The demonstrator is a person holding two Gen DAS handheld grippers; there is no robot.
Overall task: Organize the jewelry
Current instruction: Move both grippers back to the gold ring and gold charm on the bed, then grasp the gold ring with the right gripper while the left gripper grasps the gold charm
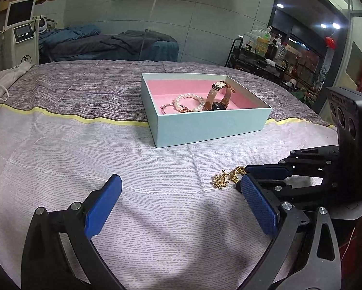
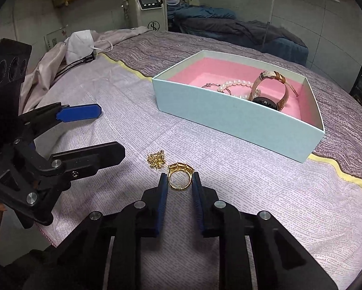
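A gold ring [image 2: 179, 177] stands on the pale cloth between the blue pads of my right gripper [image 2: 179, 181], which is shut on it. A gold flower-shaped brooch [image 2: 156, 160] lies just left of the ring, loose. In the left wrist view the ring [image 1: 237, 171] and the brooch [image 1: 220, 180] sit by the right gripper's blue finger [image 1: 265, 169]. My left gripper [image 1: 179, 183] is open and holds nothing, close to the left of the brooch. The light blue box [image 2: 229, 123] with pink lining holds a tan-strapped watch [image 2: 272, 82], a pearl bracelet [image 2: 234, 83] and a thin silver bangle [image 2: 208, 85].
The table wears a striped grey and pale cloth with a yellow seam [image 2: 345, 176]. A white face mask [image 2: 80, 43] and dark cables lie at its far left corner. Behind stand a treatment bed [image 1: 108, 43], a machine with a screen [image 1: 21, 31] and a bottle trolley [image 1: 260, 53].
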